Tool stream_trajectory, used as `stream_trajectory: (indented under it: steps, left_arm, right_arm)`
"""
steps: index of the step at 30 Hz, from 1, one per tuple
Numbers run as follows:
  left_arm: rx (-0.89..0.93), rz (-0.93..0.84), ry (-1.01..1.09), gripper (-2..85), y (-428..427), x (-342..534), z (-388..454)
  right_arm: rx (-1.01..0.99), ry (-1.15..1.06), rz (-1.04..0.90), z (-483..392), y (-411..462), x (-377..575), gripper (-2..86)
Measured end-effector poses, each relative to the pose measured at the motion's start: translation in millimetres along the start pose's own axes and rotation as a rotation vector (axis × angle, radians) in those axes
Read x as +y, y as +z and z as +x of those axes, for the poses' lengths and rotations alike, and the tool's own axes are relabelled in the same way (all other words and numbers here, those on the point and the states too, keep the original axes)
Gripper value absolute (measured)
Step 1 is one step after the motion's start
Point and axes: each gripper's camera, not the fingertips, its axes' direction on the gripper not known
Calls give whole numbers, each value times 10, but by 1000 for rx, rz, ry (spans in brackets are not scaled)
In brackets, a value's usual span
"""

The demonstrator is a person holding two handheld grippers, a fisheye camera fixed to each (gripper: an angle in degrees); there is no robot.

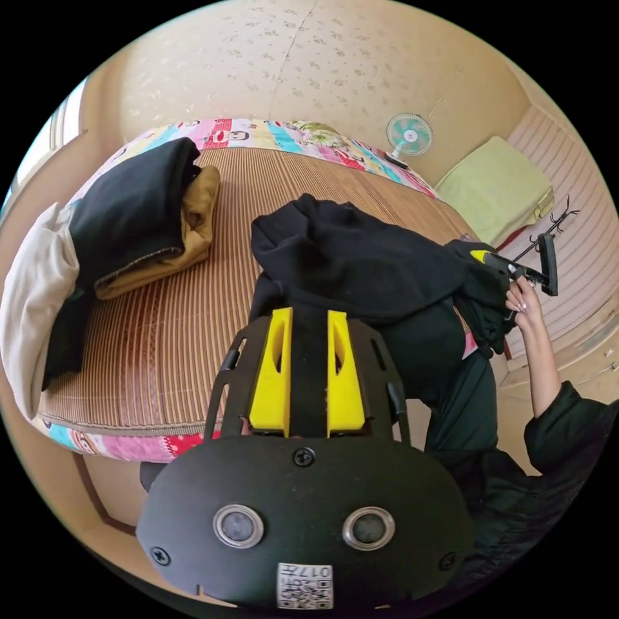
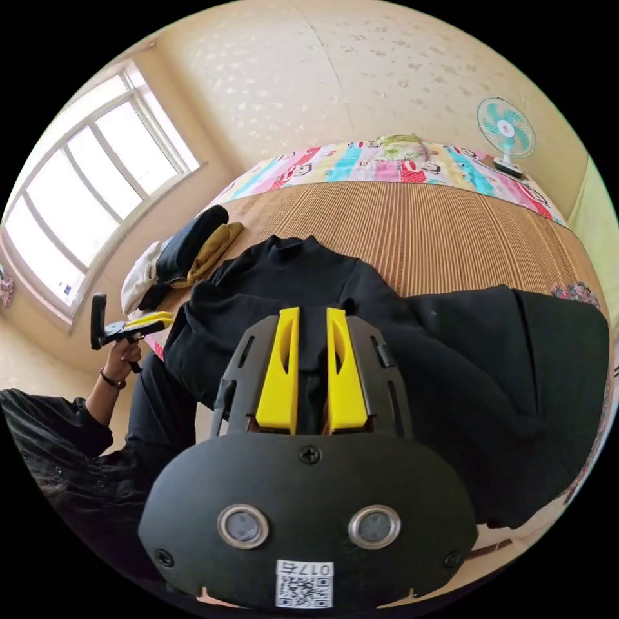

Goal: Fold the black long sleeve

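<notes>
Both grippers' fingers (image 1: 308, 322) (image 2: 312, 322) clamp the black shirt (image 2: 387, 335) — left (image 1: 308, 316), right (image 2: 312, 316). It lies bunched on the mat (image 1: 187, 309).

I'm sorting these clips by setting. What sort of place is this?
Most likely a bedroom in a home: a bed with a woven mat and a patterned sheet, a small fan by the wall, a window, and folded clothes stacked near the black long sleeve.

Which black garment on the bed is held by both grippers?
The spread-out black long sleeve near the bed's edge, not the folded black garment stacked by the window.
</notes>
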Motion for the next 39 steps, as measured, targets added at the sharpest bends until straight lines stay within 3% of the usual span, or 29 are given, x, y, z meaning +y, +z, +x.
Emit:
stream_trajectory:
  steps: [3, 6, 8, 12, 16, 18, 19, 22, 23, 28, 30, 34, 39]
  left_arm:
    - [-77, -56, 19, 104, 211, -152, -151]
    - [-72, -34, 39, 82, 348, -120, -224]
    - [-42, -17, 46, 59, 305, -85, -281]
    - [132, 180, -55, 34, -207, 128, -694]
    - [124, 285, -200, 41, -270, 466, -1149]
    - [99, 159, -310, 50, -43, 520, -1356]
    - [116, 124, -352, 59, 37, 577, -1460]
    - [210, 231, -374, 67, -90, 761, -1598]
    - [209, 236, -376, 68, -114, 780, -1609]
    - [130, 226, -205, 89, -231, 739, -1441]
    - [69, 194, -141, 85, -218, 664, -1358]
    - [-43, 109, -65, 27, -140, 504, -1289]
    - [213, 372, -185, 8, -436, 714, -1645]
  right_arm:
    - [243, 27, -147, -154, 593, -357, 83]
    - [472, 13, -264, -229, 955, -522, 29]
    - [524, -24, -329, -297, 1052, -602, 17]
    - [450, -20, -27, -512, 261, -920, 9]
    - [570, 46, 153, -304, -157, -1265, 16]
    - [472, 62, 13, -59, 78, -1443, 28]
    - [272, 60, -58, 26, 247, -1525, 43]
    - [-229, -107, -107, -358, 631, -1656, 73]
    - [-262, -148, -125, -509, 719, -1684, 76]
    - [-127, -558, -258, -1972, 1522, -1857, 86]
    - [-141, -557, -296, -2145, 1757, -1950, 74]
    - [-174, -383, -569, -2067, 2225, -2183, 38]
    - [-94, -303, -263, -2014, 1612, -2392, 20]
